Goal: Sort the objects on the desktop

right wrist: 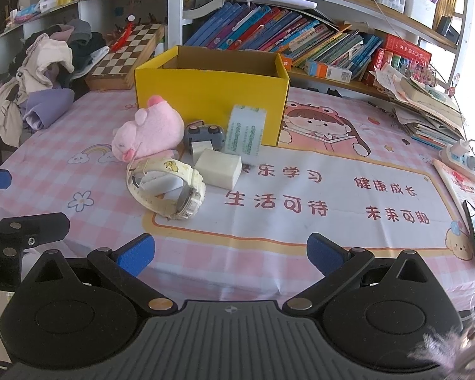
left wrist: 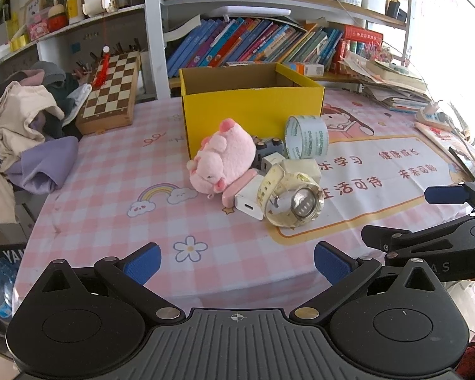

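Before the yellow box [left wrist: 253, 107], which is standing open-topped on the pink checked tablecloth [left wrist: 117, 190], a small huddle of things is waiting: a pink plush pig [left wrist: 224, 158] is lying on its side just in front of the box's left corner, a roll of clear tape [left wrist: 307, 137] is standing on edge against the box's front wall, and a grey toy car [right wrist: 204, 134] is sitting between the two. Nearer than these from the box, a cream wristwatch [left wrist: 289, 198] is resting partly on a white charger [left wrist: 248, 201], with a pale rectangular block [right wrist: 218, 167] just beside it. Both grippers are hovering well short of the box, over the near table edge: the left gripper [left wrist: 237, 264] and the right gripper [right wrist: 231, 255] are each holding their blue-padded jaws spread wide, gripping nothing.
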The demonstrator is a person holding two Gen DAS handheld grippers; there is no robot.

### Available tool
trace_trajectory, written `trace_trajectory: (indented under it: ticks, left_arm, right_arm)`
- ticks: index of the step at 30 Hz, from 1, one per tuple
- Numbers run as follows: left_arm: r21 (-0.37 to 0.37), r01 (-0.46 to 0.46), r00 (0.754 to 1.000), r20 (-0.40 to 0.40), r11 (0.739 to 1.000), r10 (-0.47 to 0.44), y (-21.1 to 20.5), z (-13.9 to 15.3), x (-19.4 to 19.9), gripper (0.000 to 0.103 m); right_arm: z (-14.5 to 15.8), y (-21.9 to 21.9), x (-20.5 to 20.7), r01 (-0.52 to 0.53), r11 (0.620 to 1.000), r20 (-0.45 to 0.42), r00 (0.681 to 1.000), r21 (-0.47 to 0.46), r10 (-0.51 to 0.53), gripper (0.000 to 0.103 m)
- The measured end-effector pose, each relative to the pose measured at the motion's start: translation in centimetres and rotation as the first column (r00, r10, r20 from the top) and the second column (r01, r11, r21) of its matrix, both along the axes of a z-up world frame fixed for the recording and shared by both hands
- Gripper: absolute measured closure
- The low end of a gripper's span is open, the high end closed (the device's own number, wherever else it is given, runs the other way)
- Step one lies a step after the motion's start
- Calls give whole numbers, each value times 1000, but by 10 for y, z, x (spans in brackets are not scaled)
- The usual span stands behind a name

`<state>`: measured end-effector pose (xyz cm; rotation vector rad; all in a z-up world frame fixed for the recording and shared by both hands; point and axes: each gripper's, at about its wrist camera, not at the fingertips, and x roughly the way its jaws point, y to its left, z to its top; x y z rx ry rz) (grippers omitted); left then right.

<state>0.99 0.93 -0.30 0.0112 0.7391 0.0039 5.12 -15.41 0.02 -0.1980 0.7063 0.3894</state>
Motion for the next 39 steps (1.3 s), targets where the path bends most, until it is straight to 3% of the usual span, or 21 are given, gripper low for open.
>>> trace_trajectory:
  ticks: [22, 39]
  left_arm:
    - [9, 34, 999, -6, 999, -34, -3, 3, 2, 0]
    - [-44, 28, 999, -16, 999, -29, -3, -3, 2, 0]
  right_arm:
    - [-6, -1, 4, -12, 999, -30, 999, 47, 14, 0]
    - [-10, 0, 10, -24, 1000, -42, 999, -1, 24, 0]
